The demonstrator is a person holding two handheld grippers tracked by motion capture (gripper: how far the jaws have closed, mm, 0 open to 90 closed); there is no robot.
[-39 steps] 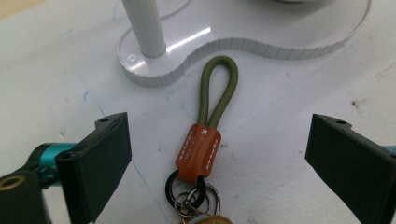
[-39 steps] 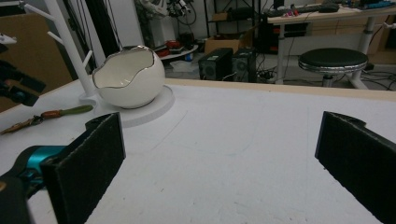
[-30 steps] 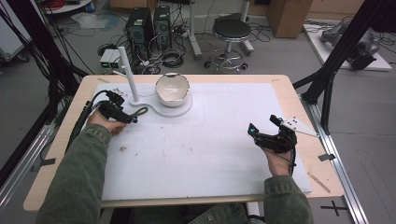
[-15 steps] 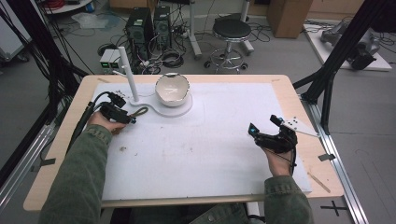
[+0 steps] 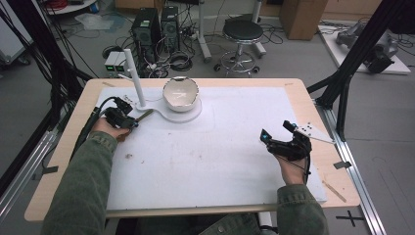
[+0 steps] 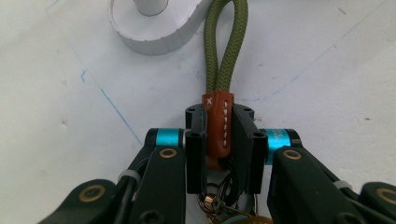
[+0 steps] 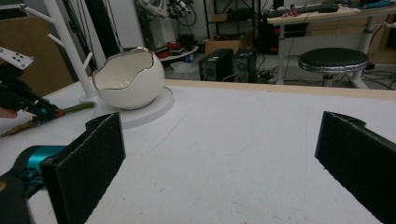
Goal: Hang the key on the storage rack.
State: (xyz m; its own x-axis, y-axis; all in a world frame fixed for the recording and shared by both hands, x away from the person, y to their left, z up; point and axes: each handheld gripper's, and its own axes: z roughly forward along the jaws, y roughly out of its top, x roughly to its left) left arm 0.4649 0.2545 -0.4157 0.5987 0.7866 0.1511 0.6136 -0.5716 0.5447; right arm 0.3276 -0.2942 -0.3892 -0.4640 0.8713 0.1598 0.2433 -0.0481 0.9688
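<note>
My left gripper (image 5: 128,121) rests at the table's back left, shut on a keychain strap. In the left gripper view its jaws (image 6: 219,119) pinch a brown leather tab (image 6: 219,128) with white stitching. A green cord loop (image 6: 223,46) runs forward from the tab toward the white stand base (image 6: 154,32). A metal ring (image 6: 212,203) hangs below the tab. My right gripper (image 5: 276,131) lies on the white mat at the right, open with nothing between its pads (image 7: 224,158). The right gripper view also shows the left gripper (image 7: 28,105) far off with the green cord (image 7: 77,108).
A white egg-shaped bowl (image 5: 180,93) with a jagged rim sits on the round white base (image 5: 193,116); it also shows as the bowl (image 7: 128,84). A white branched post (image 5: 133,78) rises beside it. The white mat (image 5: 210,161) covers the wooden table (image 5: 318,103).
</note>
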